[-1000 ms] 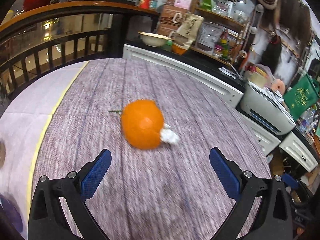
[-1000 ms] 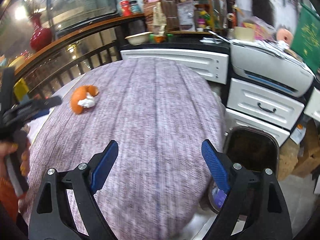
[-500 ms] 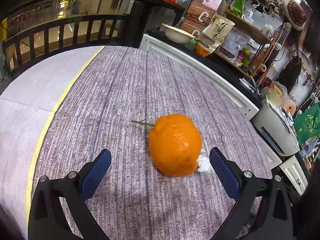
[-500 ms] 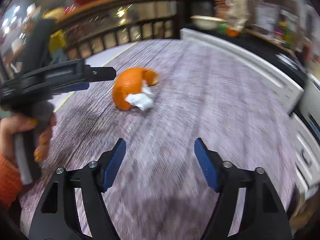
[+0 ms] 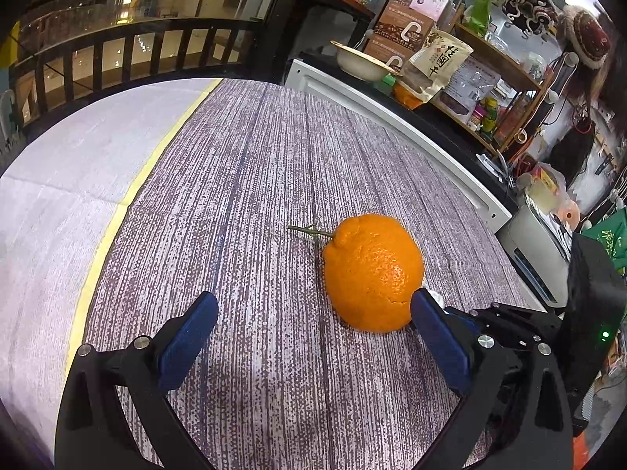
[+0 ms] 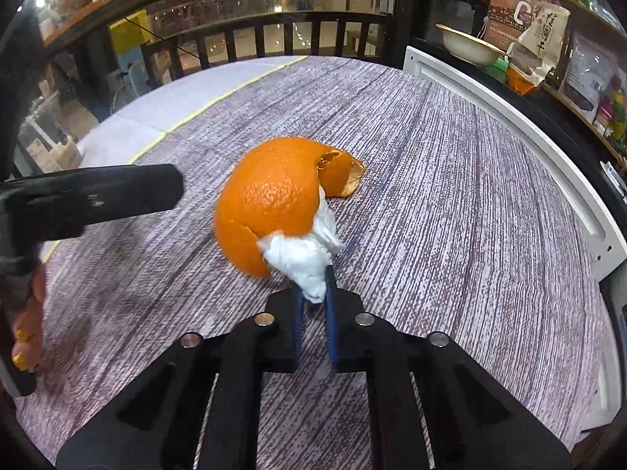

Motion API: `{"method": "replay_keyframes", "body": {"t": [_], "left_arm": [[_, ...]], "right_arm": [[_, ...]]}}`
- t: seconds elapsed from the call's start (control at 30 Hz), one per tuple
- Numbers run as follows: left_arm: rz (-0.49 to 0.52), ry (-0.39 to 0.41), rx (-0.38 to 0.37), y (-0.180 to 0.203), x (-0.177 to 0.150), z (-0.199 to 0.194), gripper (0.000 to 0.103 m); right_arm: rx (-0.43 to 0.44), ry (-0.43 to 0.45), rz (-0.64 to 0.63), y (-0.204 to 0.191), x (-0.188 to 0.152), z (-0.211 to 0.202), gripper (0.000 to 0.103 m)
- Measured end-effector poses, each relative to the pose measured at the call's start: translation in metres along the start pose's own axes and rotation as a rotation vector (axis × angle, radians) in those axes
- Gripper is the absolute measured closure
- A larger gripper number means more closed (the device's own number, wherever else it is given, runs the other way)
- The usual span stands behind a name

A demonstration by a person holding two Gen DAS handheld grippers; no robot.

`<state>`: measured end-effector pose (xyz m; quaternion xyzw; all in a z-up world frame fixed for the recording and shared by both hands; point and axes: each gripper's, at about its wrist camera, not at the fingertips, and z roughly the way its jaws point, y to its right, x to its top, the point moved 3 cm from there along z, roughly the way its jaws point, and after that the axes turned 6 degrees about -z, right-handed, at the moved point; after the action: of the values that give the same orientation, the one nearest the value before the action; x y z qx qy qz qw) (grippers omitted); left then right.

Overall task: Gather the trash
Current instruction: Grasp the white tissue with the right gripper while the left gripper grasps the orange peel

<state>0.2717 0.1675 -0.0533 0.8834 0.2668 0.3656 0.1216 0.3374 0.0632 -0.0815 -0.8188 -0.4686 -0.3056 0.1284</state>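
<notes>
An orange peel shell [image 5: 372,270] with a green stem lies on the purple woven table [image 5: 254,156]. My left gripper [image 5: 313,301] is open just short of it, its right pad close beside the peel. In the right wrist view the torn peel [image 6: 270,192] has a crumpled white tissue [image 6: 305,254] tucked under its near edge. My right gripper [image 6: 313,290] is shut on the tissue's lower tip. The left gripper's black finger [image 6: 117,188] reaches in from the left, held by a hand [image 6: 27,333]. The right gripper's body [image 5: 509,317] shows behind the left gripper's right finger.
A white cabinet edge [image 5: 392,117] borders the table's far right side, with a bowl [image 5: 364,62], bags and shelves behind it. A dark railing [image 5: 137,51] runs along the back. A yellow stripe [image 5: 129,196] and pale cloth lie to the left.
My right gripper swung left across the table to the peel and closed on the tissue. My left gripper moved closer, so the peel now sits by its right pad.
</notes>
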Motion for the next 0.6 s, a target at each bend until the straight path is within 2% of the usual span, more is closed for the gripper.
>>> {"method": "replay_keyframes", "body": {"t": [0.27,0.47,0.6], "left_arm": [[0.015,-0.015,-0.015,0.009,-0.002,0.006,0.006],[0.041,-0.045,-0.054,0.036,-0.009,0.014,0.006],[0.102,-0.04,-0.063,0.058,-0.022,0.014,0.006]], "right_arm": [[-0.02,0.065,0.098,0.012,-0.025,-0.054,0.095],[-0.068,0.101,0.157,0.024,-0.052,-0.097,0.095],[-0.081,0.154,0.198,0.028,-0.064,-0.129,0.095]]}}
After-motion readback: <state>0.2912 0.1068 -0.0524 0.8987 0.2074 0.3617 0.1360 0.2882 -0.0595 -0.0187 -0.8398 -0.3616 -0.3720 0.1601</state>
